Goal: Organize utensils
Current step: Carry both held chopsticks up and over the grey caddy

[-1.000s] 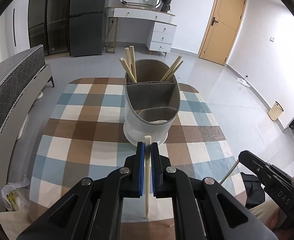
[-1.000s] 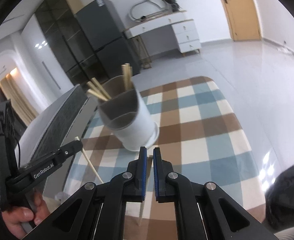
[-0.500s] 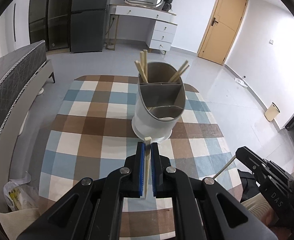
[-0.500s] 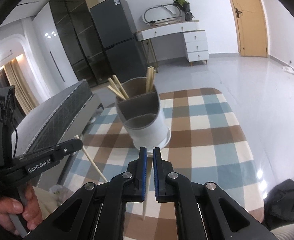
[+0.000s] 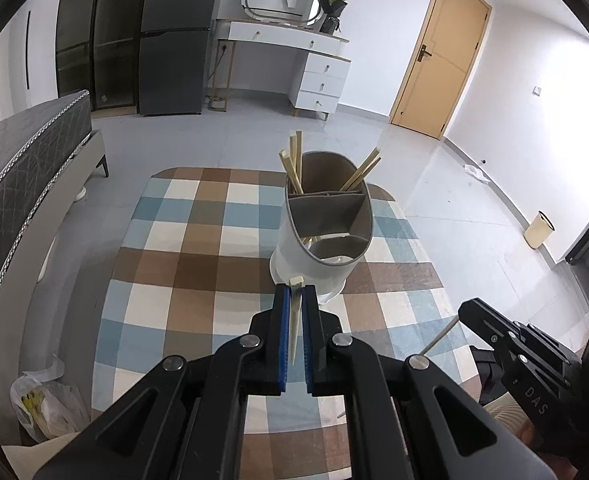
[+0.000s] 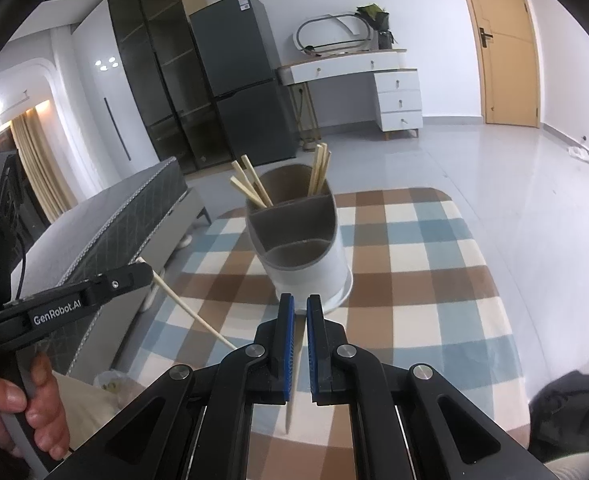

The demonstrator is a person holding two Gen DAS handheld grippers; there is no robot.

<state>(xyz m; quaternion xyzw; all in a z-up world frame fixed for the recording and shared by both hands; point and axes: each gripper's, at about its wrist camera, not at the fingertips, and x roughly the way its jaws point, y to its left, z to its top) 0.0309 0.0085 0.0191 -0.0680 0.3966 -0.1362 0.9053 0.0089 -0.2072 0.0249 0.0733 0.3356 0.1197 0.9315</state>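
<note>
A white utensil holder (image 5: 318, 240) with grey divided compartments stands on the checked tablecloth (image 5: 198, 248); it also shows in the right wrist view (image 6: 302, 240). Several wooden chopsticks (image 5: 294, 164) lean in its far compartment. My left gripper (image 5: 294, 300) is shut on a chopstick (image 5: 293, 320), held above the table just short of the holder. My right gripper (image 6: 299, 308) is shut on another chopstick (image 6: 292, 392) that hangs below its jaws, also just short of the holder. The left gripper (image 6: 134, 276) shows at the left of the right wrist view, its chopstick (image 6: 194, 314) slanting down.
A grey quilted bench (image 5: 22, 160) runs along the table's left side. A plastic bag (image 5: 42, 408) lies on the floor at the near left. A fridge (image 6: 238, 80), a white dresser (image 5: 294, 68) and a wooden door (image 5: 434, 64) stand far behind.
Both grippers have risen and drawn back from the holder, each still holding its chopstick. The holder now looks smaller and sits right of centre in the left view.
</note>
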